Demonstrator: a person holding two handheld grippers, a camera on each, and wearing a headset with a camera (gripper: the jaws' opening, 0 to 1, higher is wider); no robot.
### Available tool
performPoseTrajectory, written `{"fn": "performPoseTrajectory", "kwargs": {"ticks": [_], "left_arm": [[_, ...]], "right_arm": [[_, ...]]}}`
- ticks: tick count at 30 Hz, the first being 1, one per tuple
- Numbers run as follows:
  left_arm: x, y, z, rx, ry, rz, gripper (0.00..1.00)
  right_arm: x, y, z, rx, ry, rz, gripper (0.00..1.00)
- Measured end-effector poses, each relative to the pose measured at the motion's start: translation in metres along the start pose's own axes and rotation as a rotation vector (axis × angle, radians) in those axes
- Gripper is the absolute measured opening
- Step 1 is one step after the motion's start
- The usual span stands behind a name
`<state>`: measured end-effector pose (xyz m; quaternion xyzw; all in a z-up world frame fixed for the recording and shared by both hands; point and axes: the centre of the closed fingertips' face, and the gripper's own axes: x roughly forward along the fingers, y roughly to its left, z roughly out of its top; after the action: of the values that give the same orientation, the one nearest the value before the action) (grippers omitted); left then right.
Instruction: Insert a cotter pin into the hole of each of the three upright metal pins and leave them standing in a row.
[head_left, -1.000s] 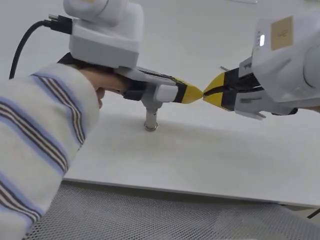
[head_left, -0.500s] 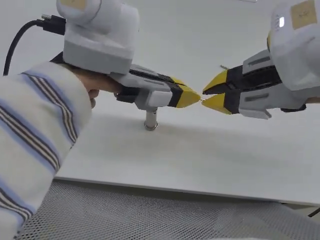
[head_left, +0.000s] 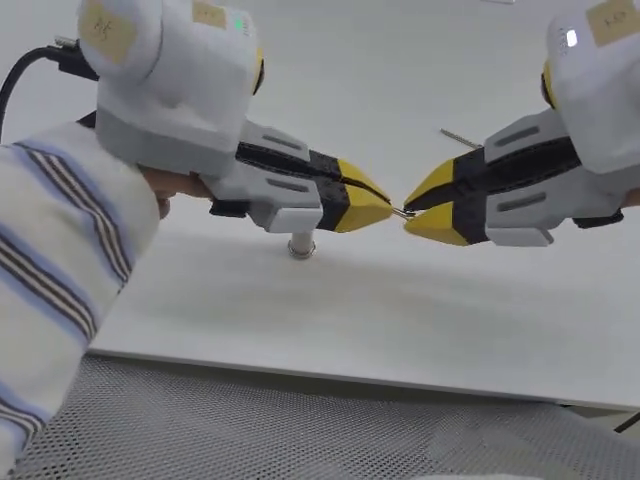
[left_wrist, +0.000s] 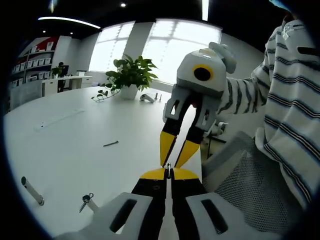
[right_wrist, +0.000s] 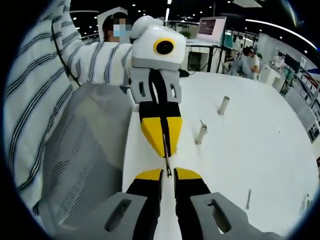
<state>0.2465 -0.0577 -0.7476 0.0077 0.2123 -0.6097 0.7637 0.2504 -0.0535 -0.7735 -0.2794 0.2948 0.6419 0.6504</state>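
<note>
Currently my left gripper (head_left: 387, 204) has its yellow jaws closed flat on a thin cotter pin (right_wrist: 166, 159), which sticks out past the tips toward the other tool. My right gripper (head_left: 410, 213) faces it nose to nose. Its jaws are a narrow way apart, with the free end of the pin lying in the gap; I cannot tell whether either jaw touches it. Both tools hang above the white table (head_left: 420, 330), tips almost meeting.

Under the body of the left gripper, an upright metal pin (head_left: 301, 246) stands on the table. From the right gripper view I see two pins standing near each other farther along the table: a bare pin (right_wrist: 223, 105) and, closer to me, a fitted pin (right_wrist: 201, 132) with a cotter pin through its top. A loose cotter pin (head_left: 458, 138) lies flat on the table beyond the right gripper's jaws. A striped sleeve (head_left: 60, 260) covers the arm behind the left gripper.
</note>
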Motion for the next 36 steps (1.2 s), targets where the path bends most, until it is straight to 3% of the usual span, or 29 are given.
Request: {"fn": "performPoseTrajectory", "kwargs": {"ticks": [17,27,36], "left_arm": [[-0.006,-0.004,0.004,0.002,-0.049,-0.042,0.0],[-0.006,-0.008,0.003,0.02,-0.053,-0.047,0.0],[-0.007,-0.011,-0.001,0.038,-0.043,-0.061,0.01]], "right_arm": [[-0.002,0.013,0.008,-0.007,-0.024,0.054,0.06],[-0.003,0.015,0.012,0.015,-0.012,0.058,0.05],[-0.005,0.018,0.01,-0.011,0.014,0.079,0.04]]}}
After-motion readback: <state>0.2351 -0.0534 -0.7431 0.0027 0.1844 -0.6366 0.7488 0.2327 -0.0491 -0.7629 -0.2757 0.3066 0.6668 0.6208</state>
